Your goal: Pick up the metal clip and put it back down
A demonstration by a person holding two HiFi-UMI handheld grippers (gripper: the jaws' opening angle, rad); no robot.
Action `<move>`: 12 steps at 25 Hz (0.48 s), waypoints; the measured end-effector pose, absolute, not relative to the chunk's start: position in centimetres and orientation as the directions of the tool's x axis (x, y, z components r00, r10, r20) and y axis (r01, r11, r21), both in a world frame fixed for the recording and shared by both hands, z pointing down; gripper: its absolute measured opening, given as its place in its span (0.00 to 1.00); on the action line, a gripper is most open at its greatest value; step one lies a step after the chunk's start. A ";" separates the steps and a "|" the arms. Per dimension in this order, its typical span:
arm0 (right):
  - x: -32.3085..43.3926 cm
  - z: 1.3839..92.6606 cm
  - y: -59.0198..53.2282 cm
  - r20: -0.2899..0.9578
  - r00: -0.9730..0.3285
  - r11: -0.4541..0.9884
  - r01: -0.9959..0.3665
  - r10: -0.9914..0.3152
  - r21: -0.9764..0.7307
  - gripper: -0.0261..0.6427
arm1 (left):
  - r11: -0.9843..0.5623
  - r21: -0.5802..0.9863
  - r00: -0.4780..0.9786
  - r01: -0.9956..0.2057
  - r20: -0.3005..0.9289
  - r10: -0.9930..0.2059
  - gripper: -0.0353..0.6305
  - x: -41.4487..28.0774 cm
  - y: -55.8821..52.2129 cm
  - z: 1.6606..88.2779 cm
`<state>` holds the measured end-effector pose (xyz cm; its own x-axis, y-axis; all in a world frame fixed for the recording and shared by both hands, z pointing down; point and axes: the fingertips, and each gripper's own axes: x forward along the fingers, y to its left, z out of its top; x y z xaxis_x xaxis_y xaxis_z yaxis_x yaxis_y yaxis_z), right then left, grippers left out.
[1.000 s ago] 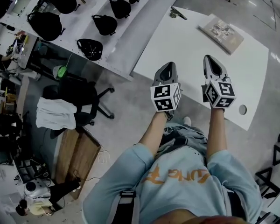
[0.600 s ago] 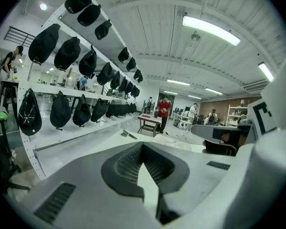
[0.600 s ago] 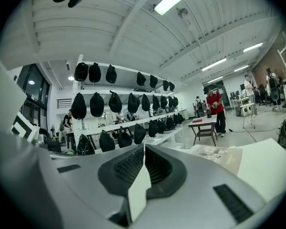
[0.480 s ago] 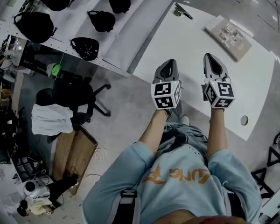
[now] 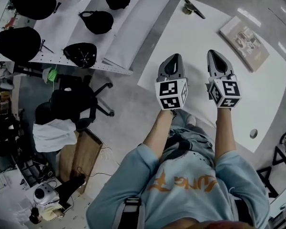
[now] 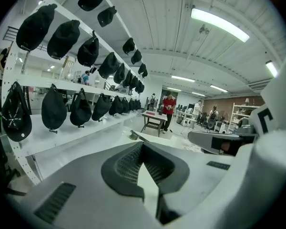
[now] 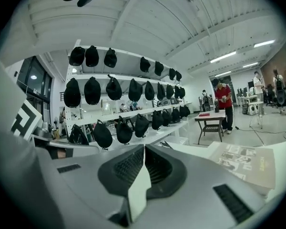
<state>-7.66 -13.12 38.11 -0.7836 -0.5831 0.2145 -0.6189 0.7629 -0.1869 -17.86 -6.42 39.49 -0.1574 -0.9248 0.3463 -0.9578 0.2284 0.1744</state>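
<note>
The metal clip (image 5: 192,8) lies at the far corner of the white table (image 5: 200,46), small and dark; the left gripper view also catches the clip (image 6: 136,136) far ahead. My left gripper (image 5: 171,61) hovers over the table's near left part, its jaws shut with nothing between them. To its right my right gripper (image 5: 215,57) is held level with it, likewise shut and empty. Both are well short of the clip. In the right gripper view the clip (image 7: 165,145) shows faintly beyond the closed jaws.
A flat book (image 5: 244,36) lies on the table's far right; a round hole (image 5: 253,133) sits near its front right corner. Left of the table stand shelves (image 5: 62,32) hung with black caps and an office chair (image 5: 74,104). A person in red (image 6: 168,109) stands at a distant table.
The head view has shifted: the table, clip and book now sit further right and up in the picture. Both grippers keep their side-by-side pose, slightly higher in the frame, still shut.
</note>
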 end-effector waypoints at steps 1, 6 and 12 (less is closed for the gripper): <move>-8.2 38.5 -13.6 0.223 -0.785 0.767 -0.616 -0.578 -0.178 0.09 | 0.227 0.179 -0.153 -0.957 0.351 -0.924 0.07 -18.3 -6.9 39.9; -11.6 39.7 -16.3 0.268 -0.795 0.798 -0.589 -0.544 -0.128 0.09 | 0.190 0.219 -0.097 -0.957 0.376 -0.922 0.07 -19.4 -9.0 41.8; -15.2 41.3 -19.0 0.332 -0.778 0.815 -0.578 -0.534 -0.045 0.09 | 0.169 0.244 -0.062 -0.955 0.393 -0.917 0.07 -21.7 -11.5 43.7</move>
<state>-15.20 -19.00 41.28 -0.7778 -0.5339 0.3315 -0.5782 0.8146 -0.0446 -21.68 -11.47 43.74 -0.0622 -0.9174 0.3930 -0.9548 0.1694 0.2443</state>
